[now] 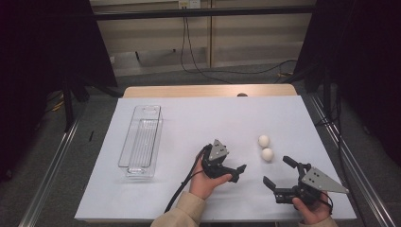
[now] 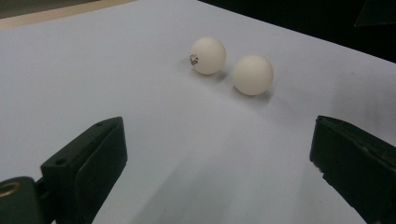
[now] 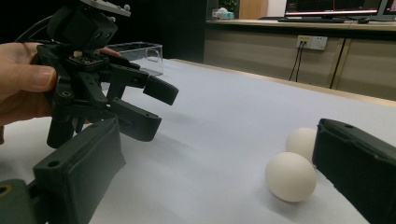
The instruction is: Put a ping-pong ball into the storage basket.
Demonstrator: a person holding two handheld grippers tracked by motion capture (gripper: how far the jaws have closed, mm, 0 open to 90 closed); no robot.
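Observation:
Two white balls lie side by side on the white table cover, right of centre. The far ball (image 1: 263, 140) (image 2: 208, 55) carries a small dark mark. The near ball (image 1: 267, 154) (image 2: 252, 74) (image 3: 291, 176) is plain. My left gripper (image 1: 239, 172) (image 2: 219, 135) (image 3: 159, 109) is open, holds nothing and points at the balls from their left, a short way off. My right gripper (image 1: 277, 171) (image 3: 217, 149) is also open, just in front of the near ball. In the right gripper view its right jaw hides part of the far ball (image 3: 301, 142).
A long clear plastic container (image 1: 142, 142) (image 3: 140, 49) stands on the left half of the table. The wooden table edge (image 1: 208, 91) runs along the back. Dark frames and cables stand beyond it.

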